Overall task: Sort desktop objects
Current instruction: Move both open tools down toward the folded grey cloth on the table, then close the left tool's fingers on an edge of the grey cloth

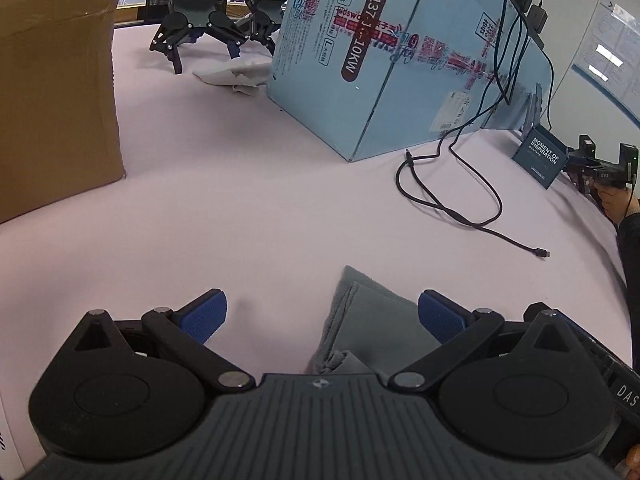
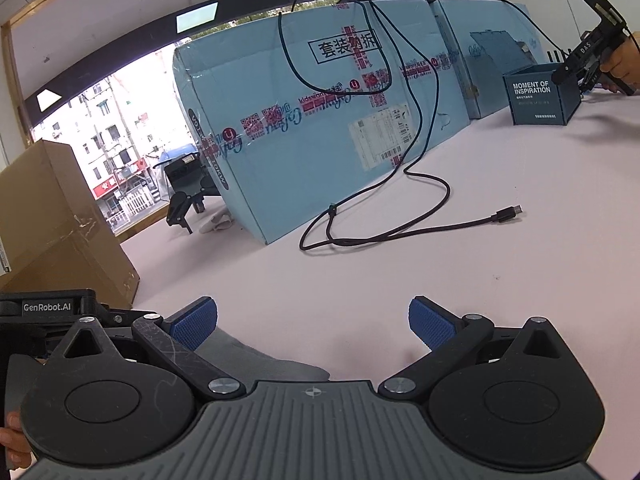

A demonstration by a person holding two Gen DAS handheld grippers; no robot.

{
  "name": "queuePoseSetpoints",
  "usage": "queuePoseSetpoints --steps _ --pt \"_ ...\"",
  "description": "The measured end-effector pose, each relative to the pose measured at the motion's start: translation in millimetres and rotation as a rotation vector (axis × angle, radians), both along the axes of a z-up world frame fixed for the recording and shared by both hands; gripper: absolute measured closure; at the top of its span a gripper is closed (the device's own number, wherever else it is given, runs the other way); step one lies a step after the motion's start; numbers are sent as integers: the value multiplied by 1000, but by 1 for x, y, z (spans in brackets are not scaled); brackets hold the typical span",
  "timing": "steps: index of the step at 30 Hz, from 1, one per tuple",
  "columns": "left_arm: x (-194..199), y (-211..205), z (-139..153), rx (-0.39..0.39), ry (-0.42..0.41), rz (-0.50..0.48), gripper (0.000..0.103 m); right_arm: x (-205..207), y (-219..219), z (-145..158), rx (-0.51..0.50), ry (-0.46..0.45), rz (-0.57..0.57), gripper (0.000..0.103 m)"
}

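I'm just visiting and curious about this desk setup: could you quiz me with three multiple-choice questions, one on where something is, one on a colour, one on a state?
1. Where does the grey cloth lie?
A. between the left gripper's fingers
B. on the big box
C. inside the small box

2. What colour is the big taped box?
A. red
B. light blue
C. green

3. The right gripper is:
A. shut on the cable
B. open
C. shut on the cloth

Answers: 1 A, cloth sits between the blue pads. 2 B, its faces are light blue. 3 B, a wide gap, nothing held.
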State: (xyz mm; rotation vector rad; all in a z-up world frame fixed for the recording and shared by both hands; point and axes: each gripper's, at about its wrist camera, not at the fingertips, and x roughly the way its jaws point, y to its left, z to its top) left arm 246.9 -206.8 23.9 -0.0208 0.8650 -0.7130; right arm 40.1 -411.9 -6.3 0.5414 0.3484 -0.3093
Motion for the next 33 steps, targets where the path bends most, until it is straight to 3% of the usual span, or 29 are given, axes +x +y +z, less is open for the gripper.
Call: queuePoseSetpoints --steps 7,17,20,22,25,33 --pt "10 5 -12 -23 38 -35 1 -1 -5 -2 45 -22 27 0" --pt "5 1 -14 1 -6 -65 9 0 -12 -6 91 -14 22 0" --pt "1 -3 -10 44 -8 -91 25 0 -12 -6 91 -15 25 0" --pt "-3 -7 -7 63 10 -125 62 0 -12 -7 92 -16 26 0" --pt "-10 -12 -6 101 4 -145 82 -1 -12 -7 92 -16 25 0" --pt "-13 -11 -6 95 -11 -127 92 -9 -21 -7 169 -8 10 0"
